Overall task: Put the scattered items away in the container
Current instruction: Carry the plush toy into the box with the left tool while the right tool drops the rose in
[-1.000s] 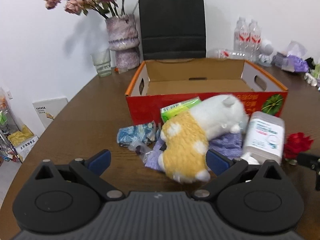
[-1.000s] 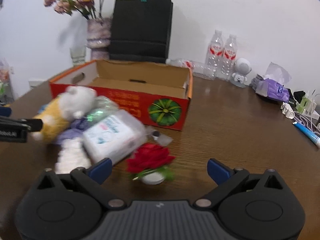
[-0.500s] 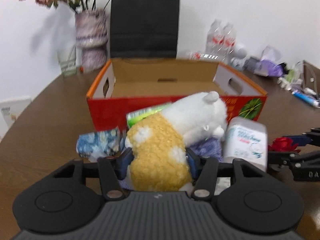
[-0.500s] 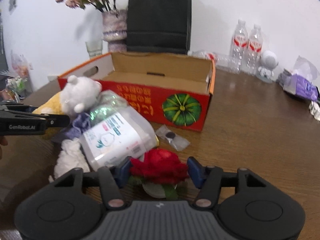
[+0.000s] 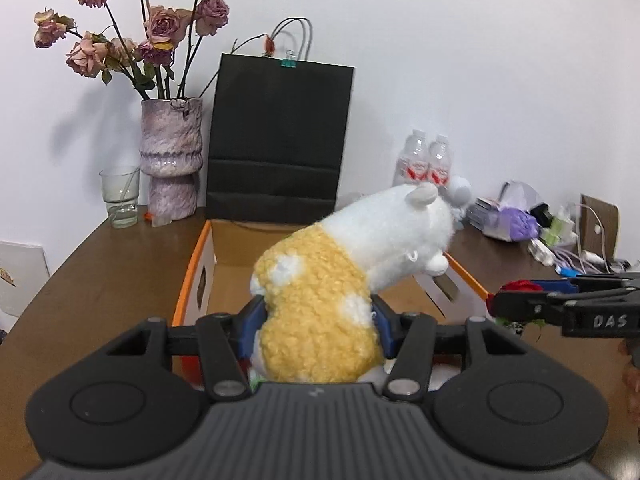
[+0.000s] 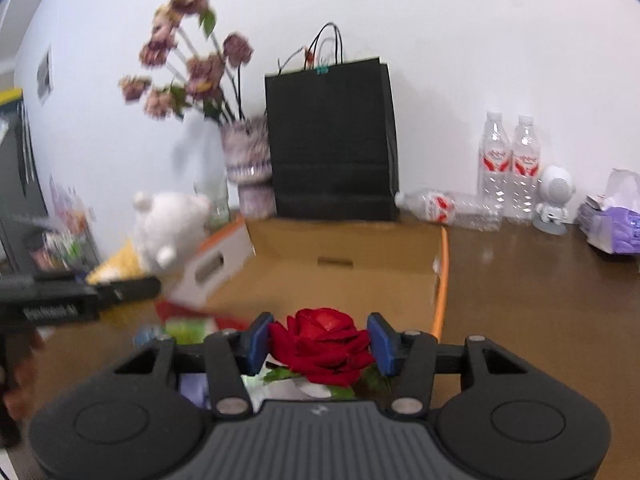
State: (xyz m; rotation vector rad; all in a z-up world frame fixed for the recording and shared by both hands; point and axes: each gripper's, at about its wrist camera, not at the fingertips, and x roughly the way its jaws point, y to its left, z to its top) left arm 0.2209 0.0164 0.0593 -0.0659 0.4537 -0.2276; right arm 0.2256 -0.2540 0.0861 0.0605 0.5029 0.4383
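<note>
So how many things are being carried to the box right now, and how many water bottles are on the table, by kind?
Stuffed toys: 1, the plush in the left gripper.
Roses: 1, the red rose in the right gripper.
Upright water bottles: 2.
Water bottles lying down: 1.
Total: 5.

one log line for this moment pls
left gripper: shut on plush toy | right gripper: shut on red rose | both raised near cardboard box
</note>
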